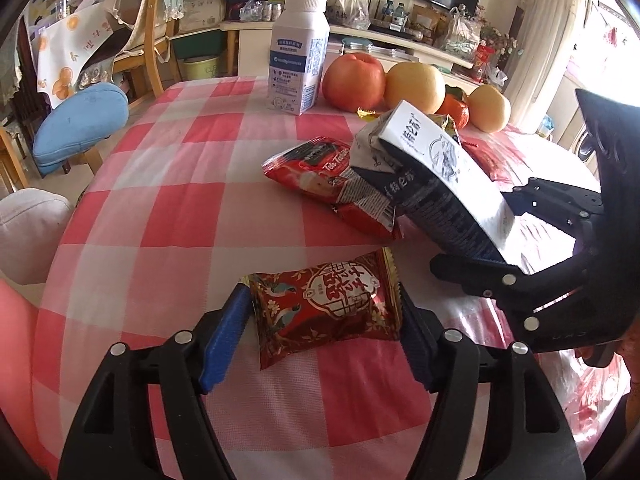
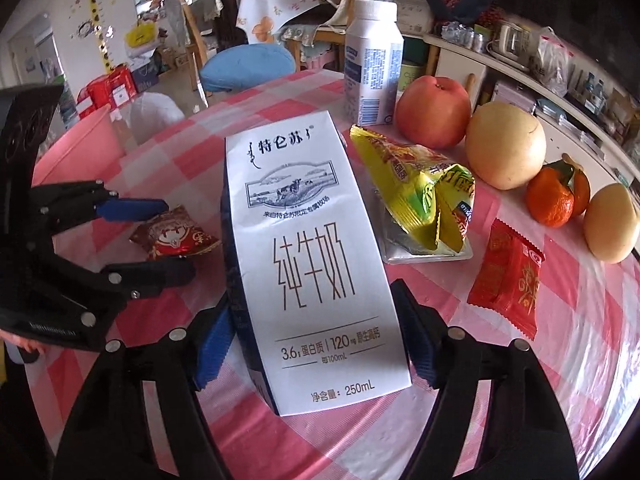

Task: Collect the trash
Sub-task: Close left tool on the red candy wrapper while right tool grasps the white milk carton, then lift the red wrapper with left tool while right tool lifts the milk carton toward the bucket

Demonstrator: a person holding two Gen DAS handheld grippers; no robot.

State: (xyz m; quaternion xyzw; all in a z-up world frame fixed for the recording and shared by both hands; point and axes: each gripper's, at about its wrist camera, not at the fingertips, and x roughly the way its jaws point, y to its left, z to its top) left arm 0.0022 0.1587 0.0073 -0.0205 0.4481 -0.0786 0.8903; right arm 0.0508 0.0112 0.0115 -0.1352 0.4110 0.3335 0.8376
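Observation:
A red patterned snack packet (image 1: pixel 326 304) lies flat on the checked tablecloth (image 1: pixel 180 208). My left gripper (image 1: pixel 322 292) is open, its blue pads (image 1: pixel 224 336) close beside the packet's two ends, which look unsqueezed. In the right wrist view the same packet (image 2: pixel 176 236) sits between the tips of the left gripper (image 2: pixel 180 236). My right gripper (image 2: pixel 312 292) is shut on a white milk carton (image 2: pixel 312 248), one pad on each long side. Seen from the left wrist, the carton (image 1: pixel 448 176) is tilted up in the right gripper (image 1: pixel 472 232), its far end over a red wrapper (image 1: pixel 320 176).
A yellow-green wrapper (image 2: pixel 420 196) and a small red packet (image 2: pixel 508 276) lie right of the carton. A white bottle (image 1: pixel 300 56) and a row of fruit (image 1: pixel 416 82) stand at the far edge. A pink bin (image 2: pixel 76 148) and chairs stand beyond the table's left edge.

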